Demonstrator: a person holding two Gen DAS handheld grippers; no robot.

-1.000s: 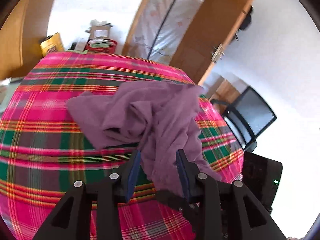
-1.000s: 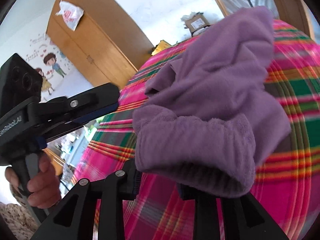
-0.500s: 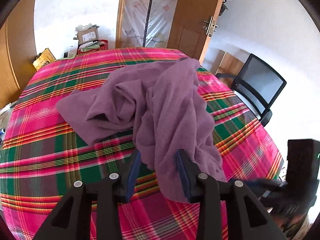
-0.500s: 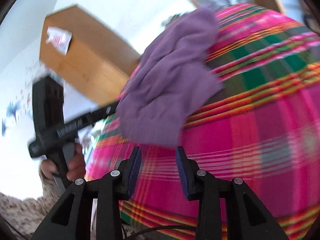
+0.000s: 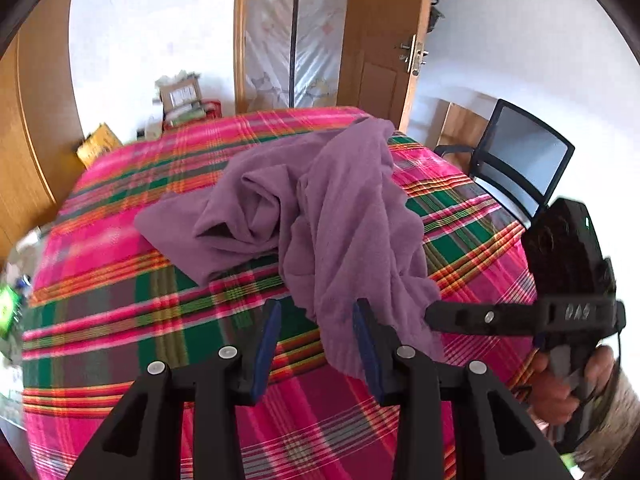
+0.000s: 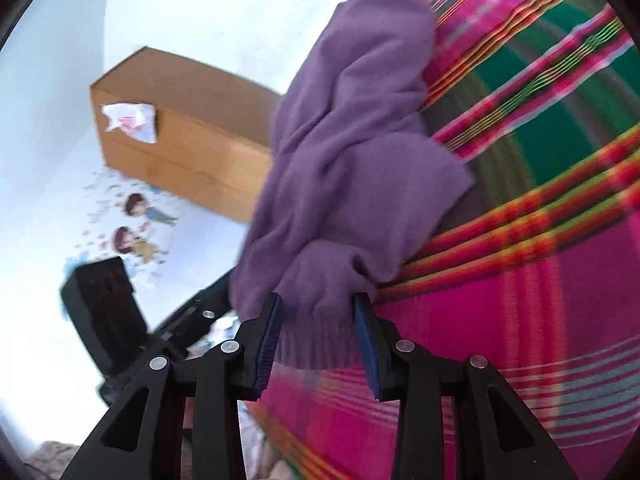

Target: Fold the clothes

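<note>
- Plaid cloth (image 6: 540, 300): motion-blurred in right wrist view, stripes smeared; far end cut by frame edge.
- Purple sweater (image 5: 340, 216): bunched, folds hide its shape; near hem hidden behind left gripper (image 5: 316, 344) pad. Ribbed cuff between right gripper (image 6: 316, 336) pads, contact can't be told.
- Hand (image 5: 568, 376) on right gripper's handle: blurred, partly cut off.
- Boxes (image 5: 180, 100) by far wall: labels too small to read.
- Office chair (image 5: 520, 164): lower part hidden behind table.
</note>
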